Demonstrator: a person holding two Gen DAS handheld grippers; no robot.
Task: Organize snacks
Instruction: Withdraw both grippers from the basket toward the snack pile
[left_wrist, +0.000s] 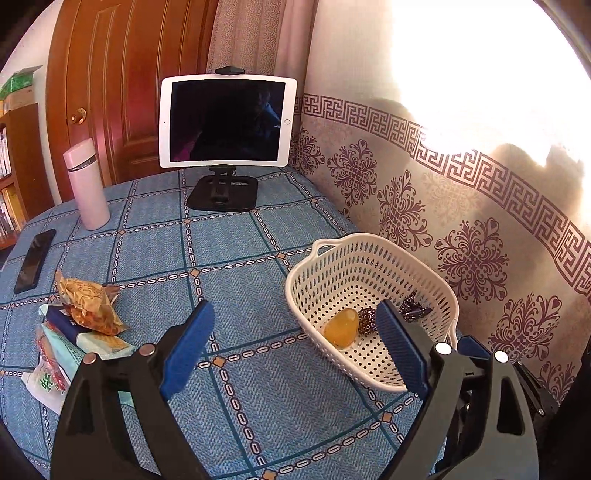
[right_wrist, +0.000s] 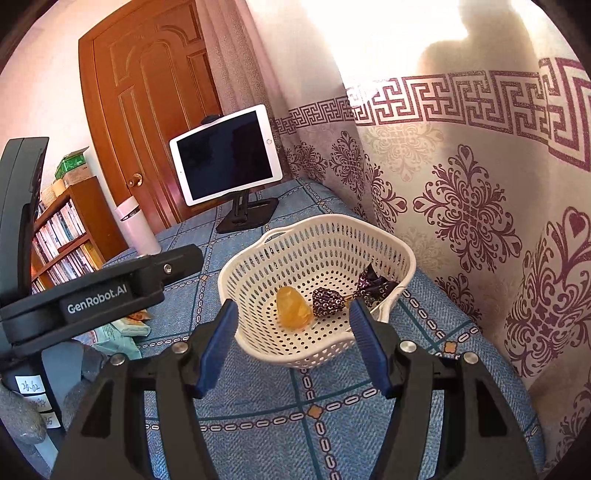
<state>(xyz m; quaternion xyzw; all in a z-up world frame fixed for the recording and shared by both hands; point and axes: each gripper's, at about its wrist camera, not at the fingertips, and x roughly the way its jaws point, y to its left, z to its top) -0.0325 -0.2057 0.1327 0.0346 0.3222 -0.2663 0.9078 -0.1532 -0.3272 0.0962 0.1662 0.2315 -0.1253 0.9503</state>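
A white perforated basket (left_wrist: 332, 242) (right_wrist: 314, 219) stands on the blue checked tablecloth by the curtain. Inside it lie a yellow wrapped sweet (left_wrist: 341, 328) (right_wrist: 293, 308) and a dark purple twist-wrapped sweet (left_wrist: 369, 321) (right_wrist: 328, 301). My left gripper (left_wrist: 295, 306) is open with nothing between its fingers, just left of the basket's near rim. To its left lies a pile of snack packets: an orange one (left_wrist: 88, 306) on top of pale green ones (left_wrist: 96, 343). My right gripper (right_wrist: 293, 304) is open and empty in front of the basket. The left gripper's black body (right_wrist: 99, 291) shows at the left of the right wrist view.
A tablet on a black stand (left_wrist: 225, 122) stands at the table's far edge, with a pink bottle (left_wrist: 86, 184) to its left. A black phone (left_wrist: 35, 260) lies at the left edge. A patterned curtain (left_wrist: 461, 221) hangs along the right side, close behind the basket.
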